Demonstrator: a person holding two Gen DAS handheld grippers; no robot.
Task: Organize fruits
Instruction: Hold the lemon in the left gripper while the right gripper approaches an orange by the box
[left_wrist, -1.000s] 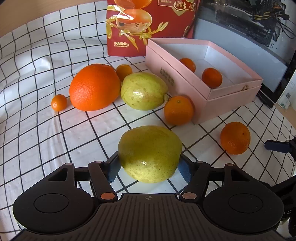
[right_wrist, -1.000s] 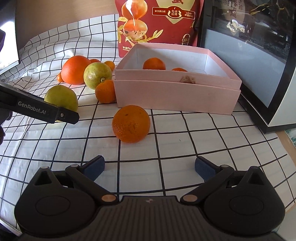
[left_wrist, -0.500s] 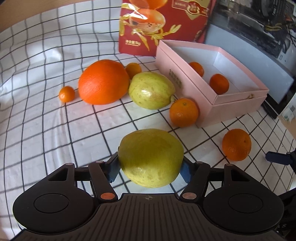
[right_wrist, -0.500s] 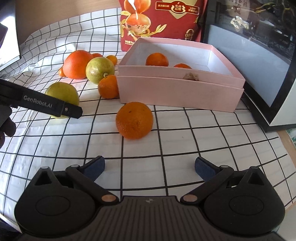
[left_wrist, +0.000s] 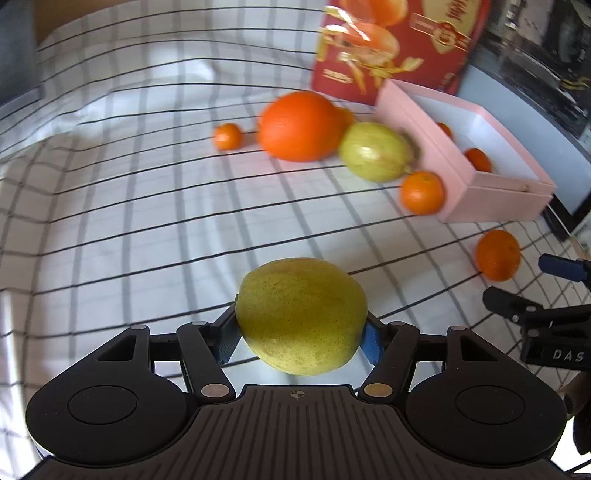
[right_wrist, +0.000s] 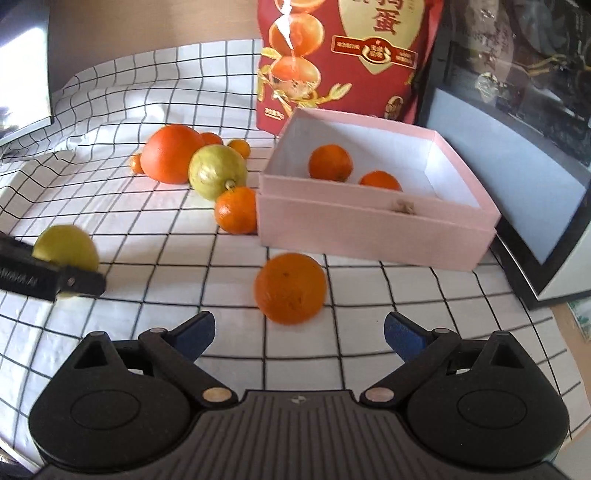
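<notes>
My left gripper (left_wrist: 301, 334) is shut on a yellow-green pear (left_wrist: 301, 314), held clear of the checked cloth; the right wrist view shows that pear (right_wrist: 62, 245) at far left. My right gripper (right_wrist: 299, 326) points at a loose orange (right_wrist: 290, 288) lying just ahead of its fingertips. Its jaws are closing, wide apart, and touch nothing. A pink box (right_wrist: 369, 229) holds two mandarins (right_wrist: 330, 162). Left of the box lie a big orange (left_wrist: 301, 125), a second pear (left_wrist: 375, 151), a mandarin (left_wrist: 422, 192) against the box wall and a tiny orange fruit (left_wrist: 228, 136).
A red printed bag (right_wrist: 343, 59) stands behind the box. A dark framed panel (right_wrist: 517, 166) leans at the right, close to the box. A grey screen edge (right_wrist: 22, 74) sits at the far left. The checked cloth (left_wrist: 129, 221) covers the table.
My left gripper has swung leftward with the pear, so the box and fruit pile now sit further right. My right gripper has edged closer to the loose orange, its jaws slightly narrower.
</notes>
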